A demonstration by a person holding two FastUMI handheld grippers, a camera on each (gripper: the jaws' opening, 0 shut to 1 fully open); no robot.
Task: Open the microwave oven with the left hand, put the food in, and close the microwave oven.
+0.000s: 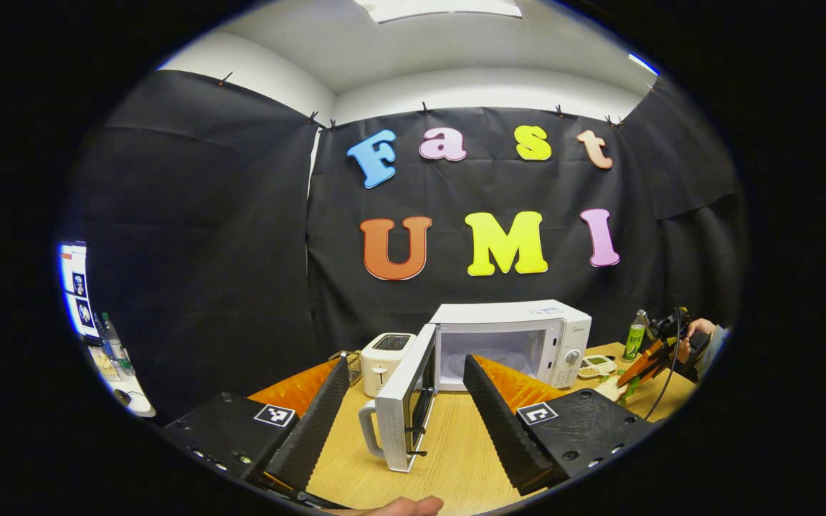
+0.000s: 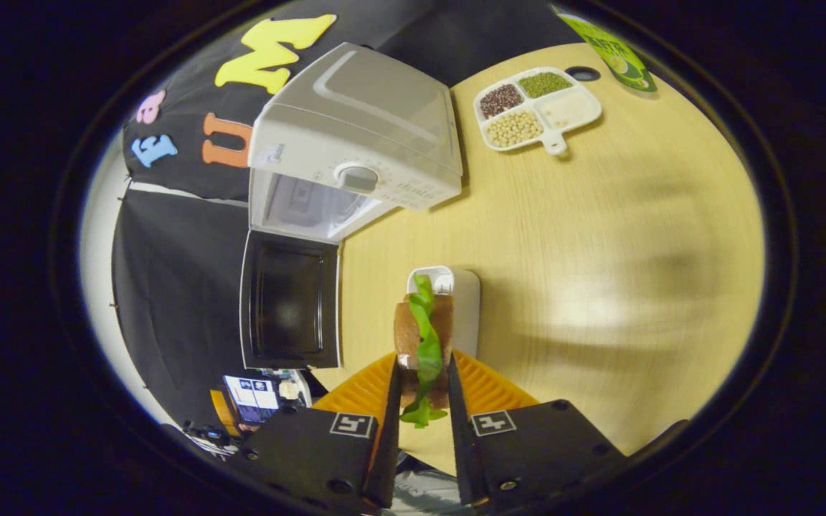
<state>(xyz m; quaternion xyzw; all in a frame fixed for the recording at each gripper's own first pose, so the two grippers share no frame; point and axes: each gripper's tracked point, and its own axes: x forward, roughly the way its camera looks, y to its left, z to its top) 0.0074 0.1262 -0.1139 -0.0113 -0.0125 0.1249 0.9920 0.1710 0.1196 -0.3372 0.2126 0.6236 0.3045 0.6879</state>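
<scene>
In the left gripper view the microwave oven (image 1: 520,340) stands on the wooden surface (image 1: 456,459) with its door (image 1: 407,401) swung wide open, the door's handle (image 1: 368,428) facing outward and the pale cavity exposed. The left gripper (image 1: 406,380) hovers in front of the door with its jaws released — spread well apart and holding nothing. A toaster (image 1: 384,362) sits just left of the oven, and a green bottle (image 1: 634,338) stands to the right, beside a divided dish (image 1: 594,365). Farther right, a hand holds the right gripper (image 1: 646,362), with something pale and green at its tip, too small to tell.

In the right gripper view the right gripper (image 2: 424,390) has its jaws clenched on the food — a sandwich (image 2: 421,337) of brown bread with a green leaf (image 2: 427,351) running down its middle. It appears to hang just above a small white tray (image 2: 464,308) on the surface, though contact is hard to judge. The open microwave lies beyond and to the left, and the divided dish of beans and grains (image 2: 536,107) sits near the far edge.
</scene>
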